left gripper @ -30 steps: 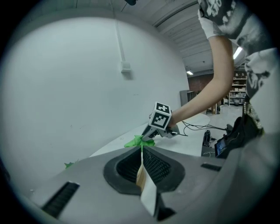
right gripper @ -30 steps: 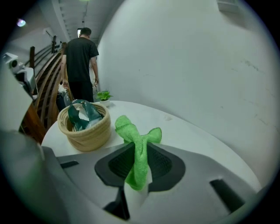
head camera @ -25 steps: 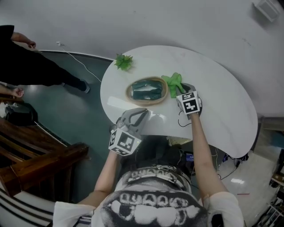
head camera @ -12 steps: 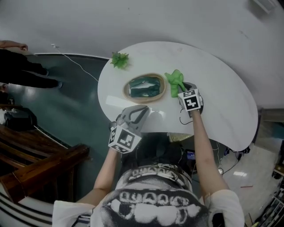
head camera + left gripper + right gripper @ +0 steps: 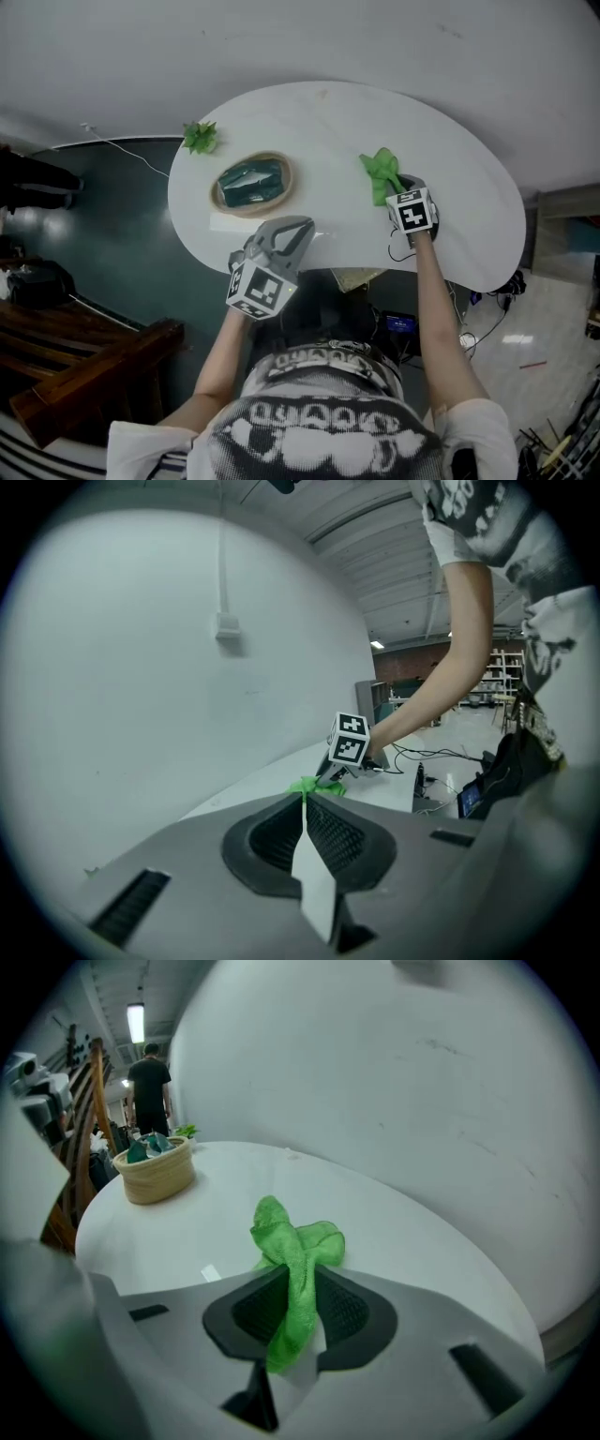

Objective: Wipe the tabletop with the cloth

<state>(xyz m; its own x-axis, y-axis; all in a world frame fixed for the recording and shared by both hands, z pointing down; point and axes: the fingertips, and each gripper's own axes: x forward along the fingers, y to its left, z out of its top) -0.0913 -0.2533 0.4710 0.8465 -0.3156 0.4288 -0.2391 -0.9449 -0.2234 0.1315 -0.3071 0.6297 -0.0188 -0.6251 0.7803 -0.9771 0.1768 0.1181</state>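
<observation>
A bright green cloth (image 5: 382, 172) lies bunched on the white round tabletop (image 5: 337, 122), right of centre. My right gripper (image 5: 398, 186) is shut on the cloth's near end; in the right gripper view the cloth (image 5: 293, 1260) is pinched between the jaws and bunches out ahead onto the tabletop (image 5: 187, 1241). My left gripper (image 5: 291, 228) hovers at the table's near edge, jaws shut with nothing between them. In the left gripper view, the right gripper's marker cube (image 5: 349, 740) and the cloth (image 5: 314, 786) show ahead.
A shallow woven basket (image 5: 254, 183) holding dark teal cloth sits on the left half of the table. A small green plant (image 5: 200, 137) stands at the far left edge. A curved wall (image 5: 281, 47) runs behind the table. Wooden furniture (image 5: 84, 366) stands at lower left.
The head view has swung, so the table now sits lower and further left. My right gripper and the cloth have slid to the right, away from the basket. The left gripper holds its place.
</observation>
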